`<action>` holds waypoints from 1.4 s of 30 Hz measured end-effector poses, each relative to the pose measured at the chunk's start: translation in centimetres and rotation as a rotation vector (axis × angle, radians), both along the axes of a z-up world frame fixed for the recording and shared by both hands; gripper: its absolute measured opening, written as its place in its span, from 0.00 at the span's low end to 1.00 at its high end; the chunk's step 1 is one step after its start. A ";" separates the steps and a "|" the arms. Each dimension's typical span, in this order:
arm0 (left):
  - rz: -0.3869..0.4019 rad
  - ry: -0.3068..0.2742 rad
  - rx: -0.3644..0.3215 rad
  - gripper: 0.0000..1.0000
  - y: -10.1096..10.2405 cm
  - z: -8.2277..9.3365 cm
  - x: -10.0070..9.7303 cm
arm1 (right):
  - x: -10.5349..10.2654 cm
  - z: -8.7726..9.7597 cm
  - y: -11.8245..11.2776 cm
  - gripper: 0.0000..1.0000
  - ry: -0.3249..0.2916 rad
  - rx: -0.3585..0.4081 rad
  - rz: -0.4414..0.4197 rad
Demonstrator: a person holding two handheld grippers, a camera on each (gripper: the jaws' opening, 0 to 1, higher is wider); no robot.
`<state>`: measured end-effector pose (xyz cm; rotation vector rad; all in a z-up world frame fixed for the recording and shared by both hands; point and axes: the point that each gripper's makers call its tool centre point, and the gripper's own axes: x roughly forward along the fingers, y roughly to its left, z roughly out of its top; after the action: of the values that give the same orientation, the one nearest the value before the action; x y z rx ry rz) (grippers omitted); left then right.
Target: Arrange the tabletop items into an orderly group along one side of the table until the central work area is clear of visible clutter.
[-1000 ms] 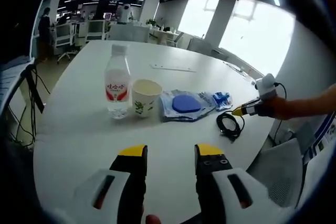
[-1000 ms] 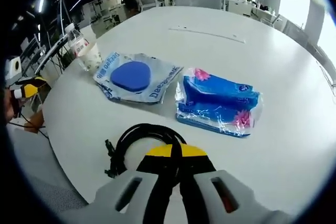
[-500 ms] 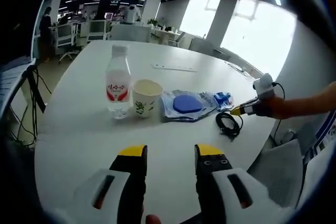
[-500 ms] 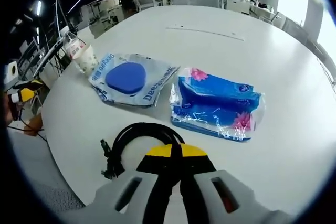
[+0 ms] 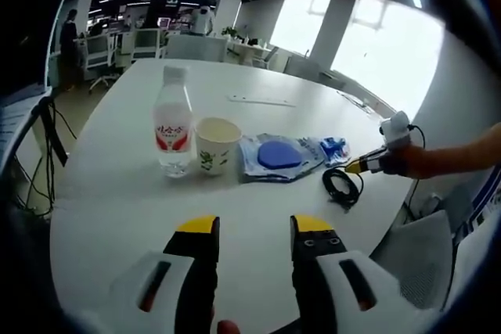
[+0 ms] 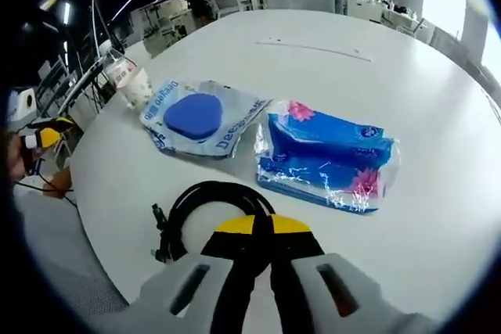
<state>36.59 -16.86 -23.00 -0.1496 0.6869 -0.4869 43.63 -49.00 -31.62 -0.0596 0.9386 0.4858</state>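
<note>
A white table [image 5: 117, 193] is seen in the left gripper view, with a row of items set across it. A clear water bottle [image 5: 173, 121] with a red label is stood upright at the left end of the row. A paper cup [image 5: 216, 145] is placed just beside it. Next in line, a plastic pouch [image 5: 278, 156] with a blue disc inside is laid flat, and a blue tissue pack [image 5: 332, 147] is laid just beyond it. A coiled black cable [image 5: 341, 184] is found near the table's edge at the right end of the row. The left gripper [image 5: 253, 232] is held above bare tabletop, well apart from the items, with its yellow-tipped jaws spread and nothing between them. The right gripper [image 5: 362, 164] is seen at the right, at the cable, held by a person's hand [image 5: 407, 161].

In the right gripper view, the right gripper [image 6: 262, 226] is shown with its jaws pressed together at the near side of the cable [image 6: 207, 209]. Whether the cable is actually pinched cannot be told, since the contact point is hidden by the jaw tips. The tissue pack [image 6: 329, 157] is laid just past the cable to the right, and the pouch [image 6: 202, 117] is laid to the left of the pack, with their edges nearly touching. The bottle [image 6: 117, 66] and cup [image 6: 138, 87] are seen farther off, past the pouch. The left gripper [image 6: 43, 137] is seen at the left edge.
</note>
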 end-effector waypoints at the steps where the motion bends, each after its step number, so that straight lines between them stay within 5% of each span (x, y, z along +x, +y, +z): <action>1: 0.000 0.001 0.000 0.35 0.0 -0.1 0.0 | -0.1 0.0 0.0 0.03 0.001 0.007 0.004; 6: 0.008 0.006 0.001 0.35 -0.2 -0.2 0.0 | -0.2 0.6 -0.1 0.01 0.009 0.099 0.010; 13: 0.013 0.008 0.001 0.35 -0.5 -0.2 0.0 | 0.6 1.9 -1.8 0.01 -0.041 0.106 0.020; 20: 0.017 0.011 0.007 0.35 -0.6 -0.3 0.0 | 3.7 2.9 -8.5 0.00 -0.141 -0.037 -0.201; 24: 0.021 0.014 0.016 0.35 -0.3 -0.3 -0.2 | 4.4 3.0 -9.9 0.00 -0.130 -0.023 -0.256; 42: 0.037 0.029 0.039 0.35 0.5 -0.2 -0.8 | 5.2 1.7 -8.9 0.04 -0.068 -0.062 -0.240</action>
<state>35.82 -16.41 -23.21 -0.1324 0.7200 -0.4364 48.80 -57.86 -29.97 -0.0188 0.8811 0.2313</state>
